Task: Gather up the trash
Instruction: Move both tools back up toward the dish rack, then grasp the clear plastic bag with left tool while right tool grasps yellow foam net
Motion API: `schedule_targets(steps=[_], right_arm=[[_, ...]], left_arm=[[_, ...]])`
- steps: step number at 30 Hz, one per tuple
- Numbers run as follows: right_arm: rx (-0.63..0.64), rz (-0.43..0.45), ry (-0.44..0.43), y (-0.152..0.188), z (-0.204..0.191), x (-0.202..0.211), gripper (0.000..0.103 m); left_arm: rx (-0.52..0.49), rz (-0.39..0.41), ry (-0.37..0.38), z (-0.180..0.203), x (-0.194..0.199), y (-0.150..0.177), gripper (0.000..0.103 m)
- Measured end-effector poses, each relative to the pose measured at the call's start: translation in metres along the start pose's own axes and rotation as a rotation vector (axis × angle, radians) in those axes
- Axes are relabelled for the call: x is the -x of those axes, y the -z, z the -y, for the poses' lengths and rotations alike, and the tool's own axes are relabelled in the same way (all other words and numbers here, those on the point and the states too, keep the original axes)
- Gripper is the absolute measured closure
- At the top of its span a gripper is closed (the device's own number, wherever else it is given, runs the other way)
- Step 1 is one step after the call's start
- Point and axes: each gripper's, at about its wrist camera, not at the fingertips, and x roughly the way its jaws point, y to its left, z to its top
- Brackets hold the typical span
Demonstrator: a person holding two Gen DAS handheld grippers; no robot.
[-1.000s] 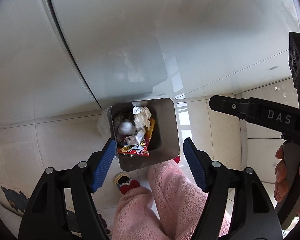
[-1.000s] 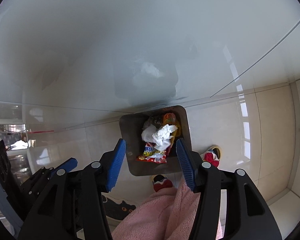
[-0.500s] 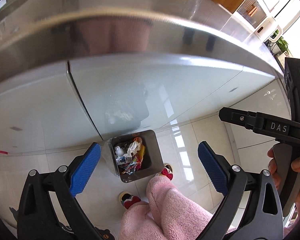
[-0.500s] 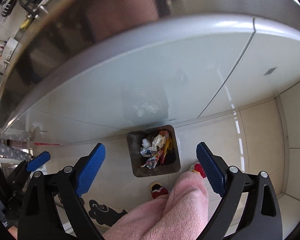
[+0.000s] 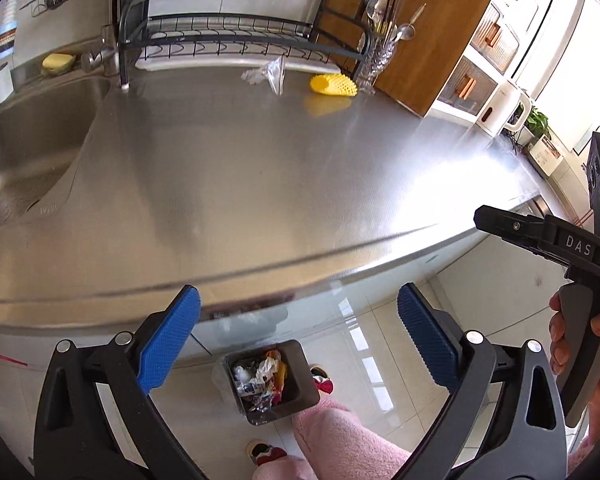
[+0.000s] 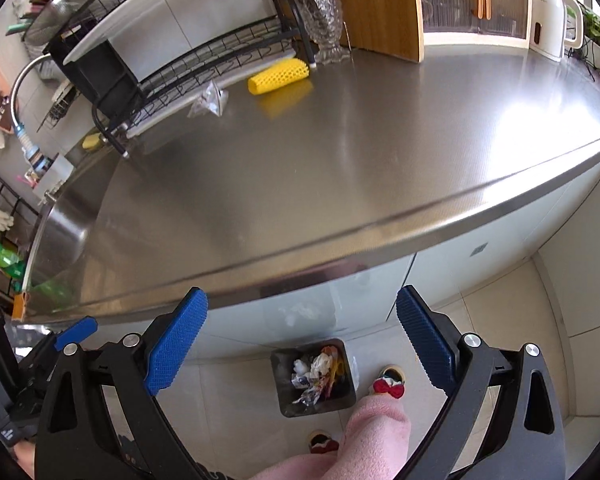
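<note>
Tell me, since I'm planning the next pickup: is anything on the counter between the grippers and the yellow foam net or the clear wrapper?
Nothing visible. The steel countertop is bare from its front edge up to the yellow foam net and the clear plastic wrapper. Both lie close in front of the dish rack. Both grippers' jaws are open and empty.

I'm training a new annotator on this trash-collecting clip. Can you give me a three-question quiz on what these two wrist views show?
1. True or false: the left gripper holds a wrapper.
2. Which sits on the steel counter near the dish rack? A) yellow roll B) red cup C) green plate
3. Where does the trash bin stand?

Key
1. False: both it and the right gripper are open and hold nothing.
2. A, the yellow roll, beside a clear plastic bag.
3. On the floor, against the cabinet.
</note>
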Motion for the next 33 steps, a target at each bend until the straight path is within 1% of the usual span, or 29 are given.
schedule_targets(steps=[5, 10, 12, 15, 20, 23, 29, 32, 33], right_arm=[[0.003, 0.056, -0.011, -0.05, 0.002, -0.003, 0.007], [0.02, 0.059, -0.024, -0.102, 0.002, -0.034, 0.007], [0.027, 0.058, -0.026, -0.125, 0.002, -0.048, 0.009], [0.04, 0.057, -0.021, -0.155, 0.001, -0.071, 0.013], [0.04, 0.063, -0.041, -0.195, -0.004, -0.107, 0.015], [0.006, 0.056, -0.039, -0.211, -0.003, -0.13, 0.015], [-0.007, 0.02, -0.054, -0.23, -0.008, -0.166, 0.015], [-0.015, 0.008, -0.061, -0.236, -0.01, -0.18, 0.022], [-0.016, 0.001, -0.062, -0.237, -0.011, -0.184, 0.022]], left_arm=[[-0.01, 0.047, -0.021, 0.003, -0.015, -0.045, 0.009], [0.003, 0.082, -0.056, 0.002, -0.043, -0.099, 0.01], [0.006, 0.095, -0.074, 0.0, -0.057, -0.12, 0.01], [0.006, 0.109, -0.096, -0.005, -0.077, -0.15, 0.015], [0.03, 0.139, -0.106, -0.016, -0.11, -0.191, 0.022], [0.02, 0.137, -0.117, -0.02, -0.129, -0.209, 0.025], [0.03, 0.096, -0.125, -0.033, -0.162, -0.224, 0.029], [0.04, 0.078, -0.12, -0.04, -0.174, -0.226, 0.034], [0.041, 0.072, -0.116, -0.041, -0.178, -0.227, 0.036]])
